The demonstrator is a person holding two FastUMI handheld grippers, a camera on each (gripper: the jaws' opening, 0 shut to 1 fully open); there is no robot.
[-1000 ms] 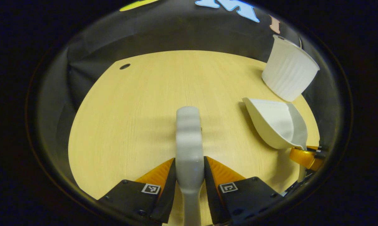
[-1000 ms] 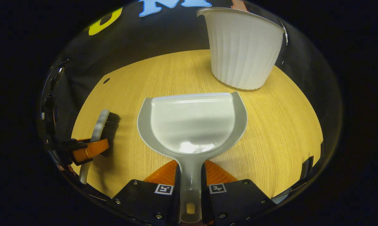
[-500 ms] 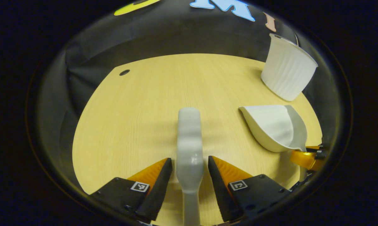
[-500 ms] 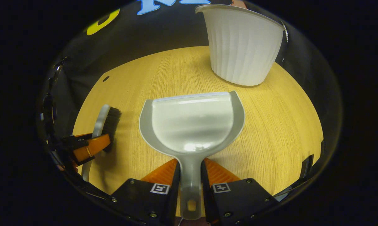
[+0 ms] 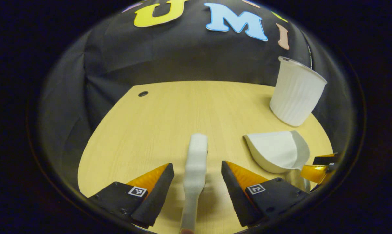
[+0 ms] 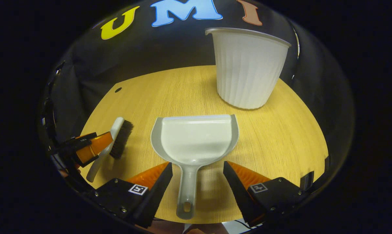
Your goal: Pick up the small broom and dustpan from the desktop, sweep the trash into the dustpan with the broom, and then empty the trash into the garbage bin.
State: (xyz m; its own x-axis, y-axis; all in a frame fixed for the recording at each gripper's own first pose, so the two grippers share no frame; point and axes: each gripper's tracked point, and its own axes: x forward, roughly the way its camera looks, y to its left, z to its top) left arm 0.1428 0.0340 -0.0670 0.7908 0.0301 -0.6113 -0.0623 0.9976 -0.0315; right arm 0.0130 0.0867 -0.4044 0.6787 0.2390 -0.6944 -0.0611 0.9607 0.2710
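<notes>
Left gripper [image 5: 194, 175] released, fingers apart either side of broom [image 5: 196, 162]; right gripper [image 6: 197, 177] released astride dustpan [image 6: 196, 139] handle; both lie on worktop [image 6: 280, 136], ribbed white bin [image 6: 248, 68] behind

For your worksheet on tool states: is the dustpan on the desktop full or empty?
Empty. In the right gripper view the dustpan lies flat on the desktop, and its scoop shows a bare, smooth inside with no trash in it.

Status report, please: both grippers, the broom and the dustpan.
Left gripper open, right gripper open. Small grey brush-head broom and grey plastic dustpan lie free on the wooden desktop. Nothing in the way.
</notes>
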